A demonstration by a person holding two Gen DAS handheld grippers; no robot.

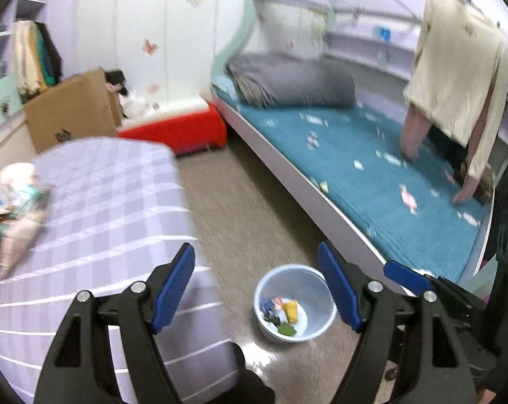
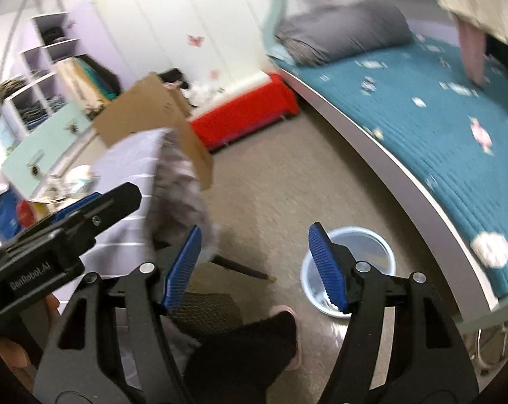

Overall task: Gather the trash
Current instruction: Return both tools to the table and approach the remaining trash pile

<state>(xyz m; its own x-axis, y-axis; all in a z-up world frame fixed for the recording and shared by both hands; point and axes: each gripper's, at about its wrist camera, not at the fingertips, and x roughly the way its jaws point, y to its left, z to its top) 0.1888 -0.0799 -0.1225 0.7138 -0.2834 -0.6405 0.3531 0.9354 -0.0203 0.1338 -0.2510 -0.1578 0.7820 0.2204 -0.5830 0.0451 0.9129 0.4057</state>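
Note:
A pale blue waste bin [image 1: 296, 303] stands on the floor between the table and the bed, with several pieces of trash [image 1: 281, 313] in its bottom. My left gripper [image 1: 257, 289] is open and empty, held above the bin. My right gripper [image 2: 255, 269] is open and empty; the bin [image 2: 365, 259] sits behind its right finger. The right gripper also shows in the left wrist view [image 1: 408, 277], and the left gripper in the right wrist view [image 2: 85, 215]. Several items lie on the table's far left [image 1: 15, 198]. Both views are motion blurred.
A table with a lilac checked cloth [image 1: 102, 202] is at left. A bed with a teal cover [image 1: 371, 168] and a grey folded blanket [image 1: 294, 80] is at right. A cardboard box [image 1: 72, 111], a red bench [image 1: 180, 131] and shelves [image 2: 48, 77] stand behind. My leg [image 2: 247, 353] is below.

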